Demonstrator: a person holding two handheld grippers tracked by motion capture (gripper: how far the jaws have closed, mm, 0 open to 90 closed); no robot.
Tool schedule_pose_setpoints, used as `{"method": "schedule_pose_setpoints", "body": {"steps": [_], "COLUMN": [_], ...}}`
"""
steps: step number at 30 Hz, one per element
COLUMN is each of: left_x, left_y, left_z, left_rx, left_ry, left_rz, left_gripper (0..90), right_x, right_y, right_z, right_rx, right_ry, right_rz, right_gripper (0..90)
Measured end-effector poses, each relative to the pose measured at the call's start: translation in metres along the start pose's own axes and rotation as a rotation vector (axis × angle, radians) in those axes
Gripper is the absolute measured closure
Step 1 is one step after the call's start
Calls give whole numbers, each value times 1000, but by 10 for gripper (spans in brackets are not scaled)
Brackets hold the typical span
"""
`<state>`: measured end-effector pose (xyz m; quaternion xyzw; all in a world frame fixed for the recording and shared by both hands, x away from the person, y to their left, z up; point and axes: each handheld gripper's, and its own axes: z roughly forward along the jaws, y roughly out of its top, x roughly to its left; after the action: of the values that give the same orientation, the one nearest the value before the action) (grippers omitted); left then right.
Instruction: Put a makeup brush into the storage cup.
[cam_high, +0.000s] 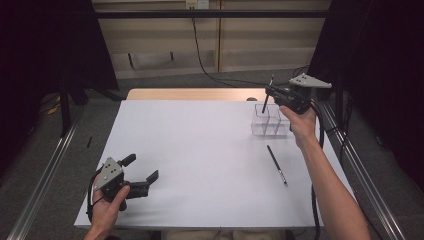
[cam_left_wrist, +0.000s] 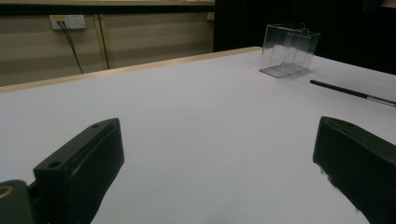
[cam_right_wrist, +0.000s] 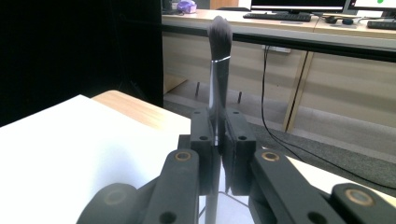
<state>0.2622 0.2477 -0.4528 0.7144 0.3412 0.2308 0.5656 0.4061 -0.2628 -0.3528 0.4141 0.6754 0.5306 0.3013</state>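
Note:
My right gripper (cam_high: 270, 91) is up at the far right of the white table (cam_high: 200, 150), shut on a black makeup brush (cam_right_wrist: 218, 70) held upright with its bristles on top. Its handle (cam_high: 265, 105) reaches down into a clear divided box (cam_high: 270, 121) just below. In the right gripper view both pads clamp the brush's shaft. A second black brush (cam_high: 276, 164) lies flat on the table in front of the box, also seen beyond the left jaws (cam_left_wrist: 350, 92). My left gripper (cam_high: 142, 170) rests at the near left corner, open, nothing between its fingers.
The clear box (cam_left_wrist: 289, 50) stands near the table's far right edge. A wooden strip (cam_high: 195, 94) runs along the far edge. Metal rails (cam_high: 45, 170) flank the table on the floor. A cable (cam_high: 315, 200) trails along the right forearm.

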Motion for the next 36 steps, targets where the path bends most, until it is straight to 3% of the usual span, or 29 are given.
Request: {"method": "schedule_pose_setpoints", "body": {"steps": [36], "left_x": [3], "left_y": [0], "left_z": [0], "left_rx": [2], "left_ry": [6], "left_rz": [-15], "left_gripper": [20], "right_x": [-8], "right_y": [-40], "right_z": [15], "right_rx": [70], "right_ry": [-17], "right_rz": [52], "right_gripper": [838]}}
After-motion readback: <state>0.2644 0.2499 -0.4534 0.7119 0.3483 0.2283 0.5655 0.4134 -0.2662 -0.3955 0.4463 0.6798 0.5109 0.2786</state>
